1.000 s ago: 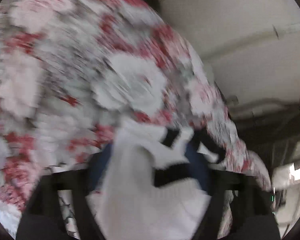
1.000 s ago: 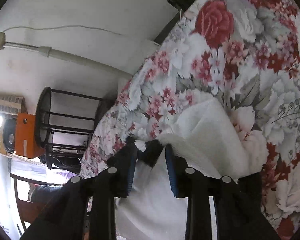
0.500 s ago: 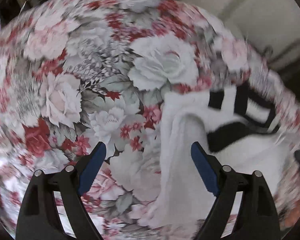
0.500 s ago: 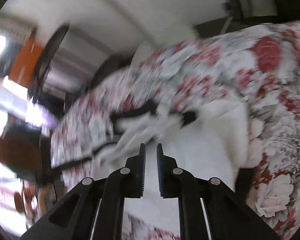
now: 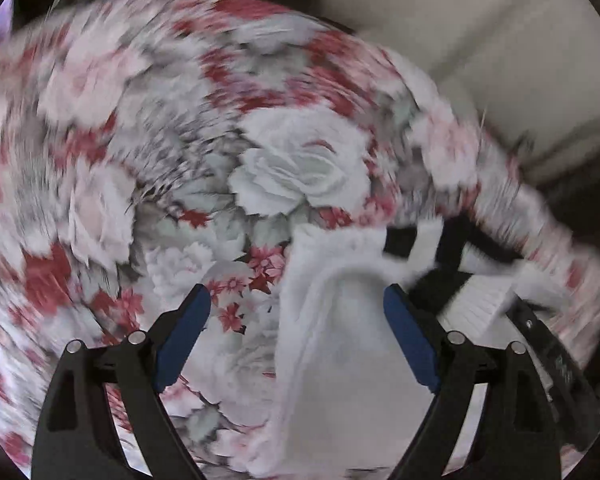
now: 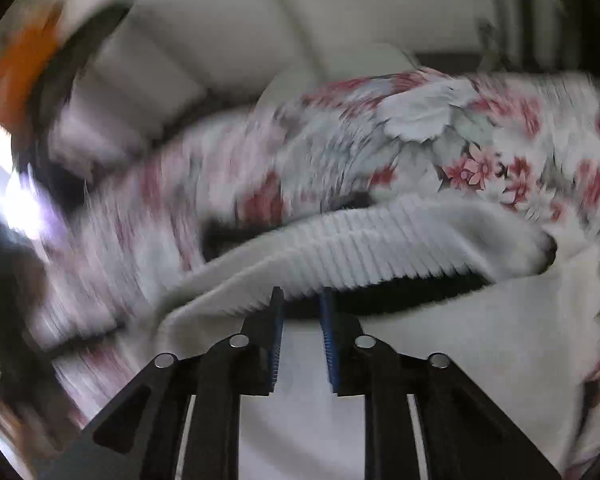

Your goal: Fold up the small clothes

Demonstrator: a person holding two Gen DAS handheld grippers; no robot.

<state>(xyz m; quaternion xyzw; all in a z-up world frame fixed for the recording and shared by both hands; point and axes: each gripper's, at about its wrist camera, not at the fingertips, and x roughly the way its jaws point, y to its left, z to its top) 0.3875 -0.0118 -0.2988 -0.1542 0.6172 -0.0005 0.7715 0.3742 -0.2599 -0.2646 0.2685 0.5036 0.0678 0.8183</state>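
Since the earlier frame, right gripper (image 6: 302,300) has released the white garment (image 5: 340,360) on floral cloth (image 5: 140,160), jaws narrowly apart, opening; left gripper (image 5: 296,304) spread wide, empty.

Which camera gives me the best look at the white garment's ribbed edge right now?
The right wrist view: the ribbed edge of the white garment arcs across mid-frame, just beyond the right gripper. The left wrist view shows mostly the garment's plain body, with only a blurred ribbed patch at far right.

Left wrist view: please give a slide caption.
Open left gripper over white garment with black trim on flowered cloth.
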